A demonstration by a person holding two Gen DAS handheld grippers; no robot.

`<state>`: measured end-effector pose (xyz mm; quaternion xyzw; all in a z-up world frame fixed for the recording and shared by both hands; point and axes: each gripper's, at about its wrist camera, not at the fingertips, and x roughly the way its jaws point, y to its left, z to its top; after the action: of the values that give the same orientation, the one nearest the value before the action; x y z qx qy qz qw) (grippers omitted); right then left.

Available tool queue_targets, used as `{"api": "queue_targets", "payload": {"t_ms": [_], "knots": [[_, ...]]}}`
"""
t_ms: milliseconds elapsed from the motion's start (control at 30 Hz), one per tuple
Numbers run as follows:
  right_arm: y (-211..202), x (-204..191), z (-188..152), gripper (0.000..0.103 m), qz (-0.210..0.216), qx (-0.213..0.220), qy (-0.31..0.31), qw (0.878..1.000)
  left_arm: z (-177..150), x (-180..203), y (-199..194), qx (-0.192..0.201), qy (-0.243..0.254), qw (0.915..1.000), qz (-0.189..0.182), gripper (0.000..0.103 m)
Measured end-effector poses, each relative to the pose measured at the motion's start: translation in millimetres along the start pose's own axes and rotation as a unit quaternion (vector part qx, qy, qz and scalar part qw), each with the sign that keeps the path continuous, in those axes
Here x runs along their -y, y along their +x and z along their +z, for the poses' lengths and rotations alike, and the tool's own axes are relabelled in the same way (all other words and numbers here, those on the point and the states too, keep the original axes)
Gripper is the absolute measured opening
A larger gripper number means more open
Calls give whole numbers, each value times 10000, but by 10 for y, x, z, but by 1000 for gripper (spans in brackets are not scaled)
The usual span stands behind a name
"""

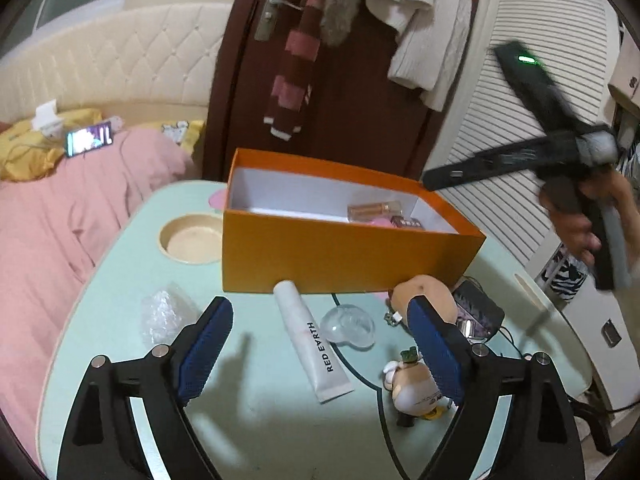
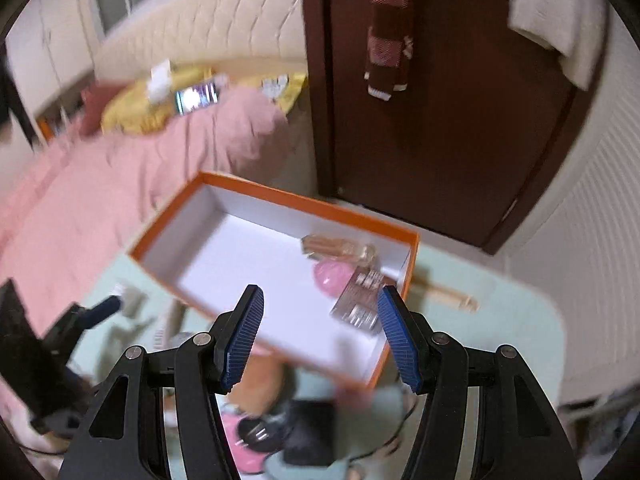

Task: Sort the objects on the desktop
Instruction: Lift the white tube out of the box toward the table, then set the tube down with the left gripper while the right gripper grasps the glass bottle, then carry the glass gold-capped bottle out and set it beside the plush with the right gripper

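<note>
My left gripper [image 1: 320,308] hangs open low over the mint-green table [image 1: 248,420]. A white RED EARTH tube [image 1: 314,344] and a clear plastic dome [image 1: 352,326] lie on the table between its fingers, untouched. A small figurine [image 1: 414,384] and a beige round piece [image 1: 424,290] sit by the right finger. The orange box [image 1: 348,256] stands behind them. My right gripper [image 2: 320,292] is open and empty above the orange box [image 2: 248,194], which holds a perfume bottle [image 2: 340,248], a pink ball [image 2: 328,276] and a small shiny carton [image 2: 360,300].
Crumpled clear wrap [image 1: 164,314] lies at the left, and a round cup recess [image 1: 192,236] is beside the box. A dark case [image 1: 478,312] with cables sits at the right. A person's hand [image 1: 580,232] holds the blurred right tool. A pink bed [image 1: 60,220] borders the table; a door [image 1: 352,100] is behind.
</note>
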<state>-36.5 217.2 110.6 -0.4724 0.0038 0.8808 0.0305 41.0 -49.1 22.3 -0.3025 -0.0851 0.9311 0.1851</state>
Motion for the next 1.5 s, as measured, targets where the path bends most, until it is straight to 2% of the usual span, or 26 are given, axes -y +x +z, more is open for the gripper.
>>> {"api": "queue_targets", "payload": {"t_ms": [200,267,367,400,533,667,767,833,1000,1200,1500], "knots": [[583,-158,365,61,-441,-807,-827,9923,-19,-14,8,55,-7,9999,-114,88],[769,-181,435,61,-671,-960,-929,9888,-17,-19,17,31,-16,9999,-155,88],[1022,-121,519,61,-808,-1380,-612,9852,-15,-14,14,68,-12,9998,-203,88],[1107,-82,530,61,-781,-1559,-389,9839,-15,-16,19,54,-13,9998,-214,88],[1261,-53,543,61,-420,-1715,-2,9843,-15,-18,39,-1,-20,9997,-258,88],[1364,-275,488,60,-194,-1815,-348,9826,-10,-27,44,-18,-67,9996,-283,88],[1361,-413,486,58,-183,-1654,-632,9840,-11,-34,44,-27,-89,9995,-294,88],[1347,-483,483,32,79,-1656,-782,9831,-11,-36,43,-36,-104,9995,-301,88],[1262,-712,397,22,144,-1616,-1403,9767,-15,-43,39,-71,-140,9993,-328,88],[1105,-721,369,18,462,-1390,-1236,9815,-14,-38,37,-82,-161,9993,-331,88],[515,-579,363,18,852,-581,-677,9924,-17,-77,51,-97,-287,9991,-301,88]]}}
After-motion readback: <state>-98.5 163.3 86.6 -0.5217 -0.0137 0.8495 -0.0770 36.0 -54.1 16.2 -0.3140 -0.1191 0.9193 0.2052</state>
